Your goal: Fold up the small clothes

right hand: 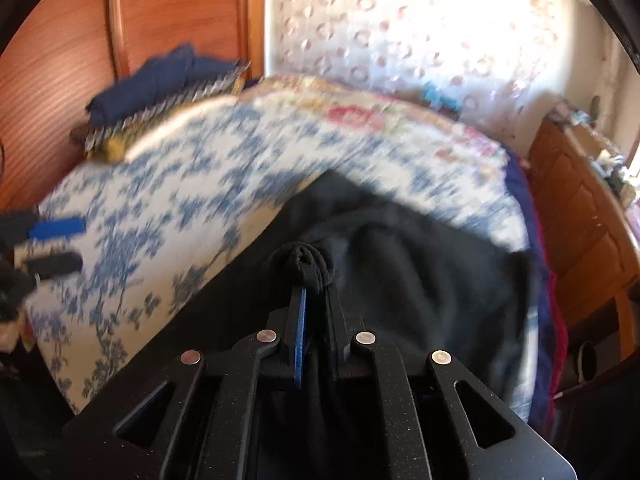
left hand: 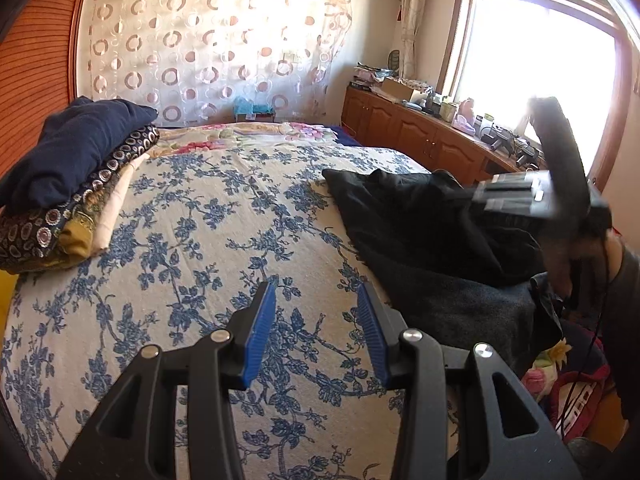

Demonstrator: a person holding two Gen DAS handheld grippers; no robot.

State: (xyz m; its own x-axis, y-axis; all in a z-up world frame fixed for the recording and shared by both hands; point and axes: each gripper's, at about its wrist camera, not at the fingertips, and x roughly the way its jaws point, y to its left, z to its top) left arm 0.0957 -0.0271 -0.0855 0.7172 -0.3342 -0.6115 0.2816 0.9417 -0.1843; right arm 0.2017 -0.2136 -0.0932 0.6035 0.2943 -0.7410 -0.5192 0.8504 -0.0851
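Note:
A black garment [left hand: 420,216] lies crumpled on the right side of the blue-flowered bedspread [left hand: 200,240]. In the right wrist view my right gripper [right hand: 314,292] is shut on a bunched fold of this black garment [right hand: 400,264], with the cloth gathered just past the fingertips. A hand holds that gripper's body [left hand: 540,196] at the right of the left wrist view. My left gripper [left hand: 316,286] hovers open over bare bedspread, nothing between its blue pads [left hand: 260,328]. It also shows at the left edge of the right wrist view as the left gripper [right hand: 60,246], apart from the garment.
A stack of folded clothes [left hand: 72,184], navy on top, sits at the bed's far left by the wooden headboard [left hand: 36,80]. A wooden cabinet [left hand: 420,140] with clutter runs under the window on the right. More fabric [left hand: 568,392] lies at the lower right.

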